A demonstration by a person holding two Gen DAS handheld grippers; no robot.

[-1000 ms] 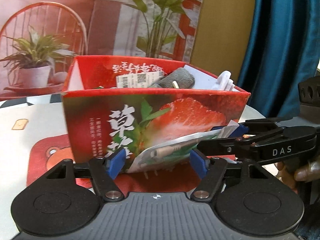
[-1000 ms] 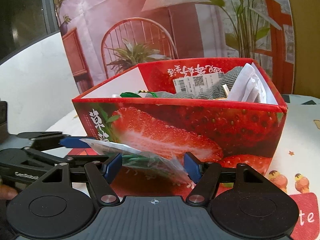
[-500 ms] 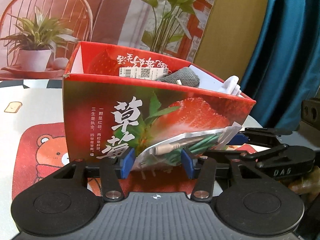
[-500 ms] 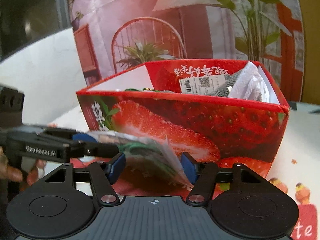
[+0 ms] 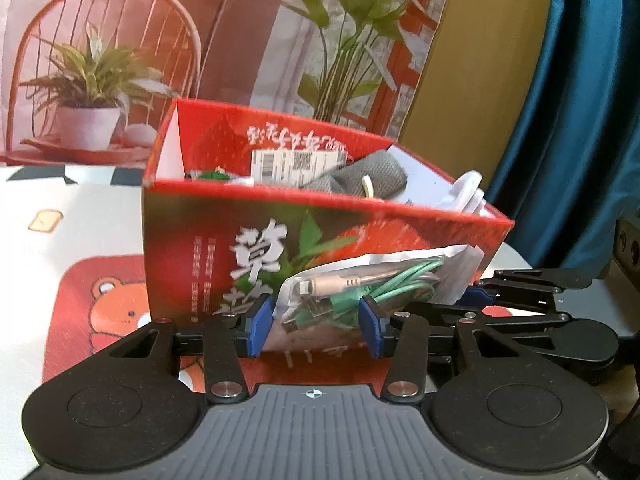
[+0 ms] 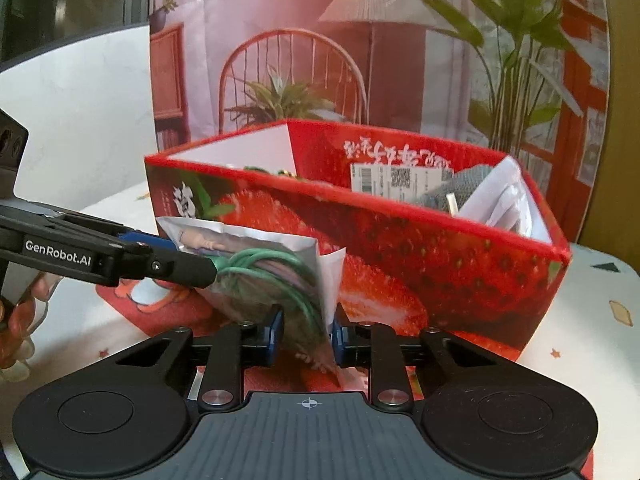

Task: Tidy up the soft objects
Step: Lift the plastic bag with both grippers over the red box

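The clear plastic bag [image 5: 360,300] holding a coiled green cable [image 6: 276,276] and a beige plug is suspended in front of the near wall of the strawberry-printed box [image 5: 248,248], clear of the bench [image 5: 80,224].

The right gripper [image 6: 307,336] has just been closing. Its blue fingers [image 6: 276,334] now stand narrow and press on the lower edge of the bag from both sides, so the bag is held. In the left wrist view the same gripper enters from the right and meets the bag's right end.

The left gripper [image 5: 316,330] has also just been closing. Its blue fingers [image 5: 256,328] stand about half apart with the bag's left end between them. Each pad lies at an edge of the bag; whether they press on it cannot be told.

A hand [image 6: 18,320] shows at the left edge of the right wrist view, behind the left gripper.

The box stands open-topped on a bear-printed cloth [image 5: 100,304] covering the bench. Inside it are a grey knitted item [image 5: 360,176], white folded items [image 6: 504,196] and a barcode label [image 5: 288,164]. A printed backdrop [image 5: 160,40] with a chair and plants hangs behind; a blue curtain [image 5: 580,100] is at its right.
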